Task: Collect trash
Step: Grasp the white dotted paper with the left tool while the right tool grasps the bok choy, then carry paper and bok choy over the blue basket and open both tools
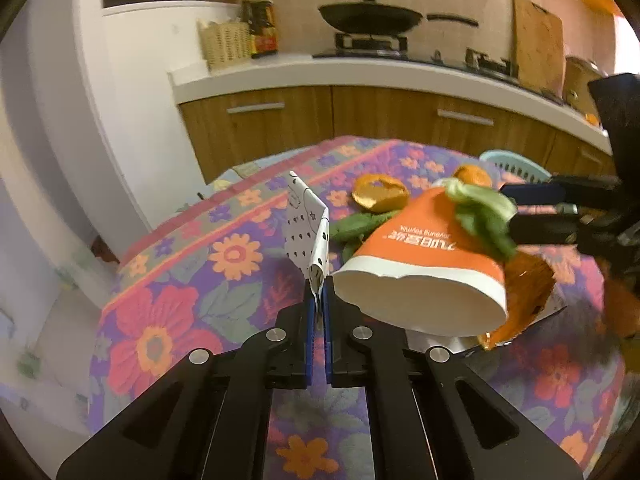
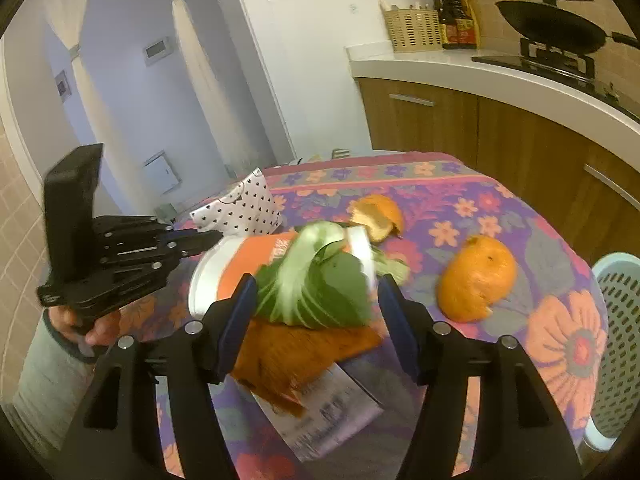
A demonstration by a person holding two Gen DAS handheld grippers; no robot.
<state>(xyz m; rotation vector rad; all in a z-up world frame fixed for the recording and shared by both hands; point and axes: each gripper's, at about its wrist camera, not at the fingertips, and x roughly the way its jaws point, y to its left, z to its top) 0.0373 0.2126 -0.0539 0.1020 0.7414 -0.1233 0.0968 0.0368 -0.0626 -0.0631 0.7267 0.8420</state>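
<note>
My left gripper is shut on a white paper piece with black hearts, held upright above the flowered tablecloth; the paper also shows in the right wrist view. An orange paper cup lies on its side beside it. A green vegetable leaf hangs between the wide-open jaws of my right gripper, over the cup; the leaf is blurred. Orange peels lie on the cloth. An orange torn wrapper lies under the leaf.
A pale blue plastic basket stands at the table's right edge. A printed paper lies near the front. Behind are a kitchen counter with a wok, a wicker basket and bottles.
</note>
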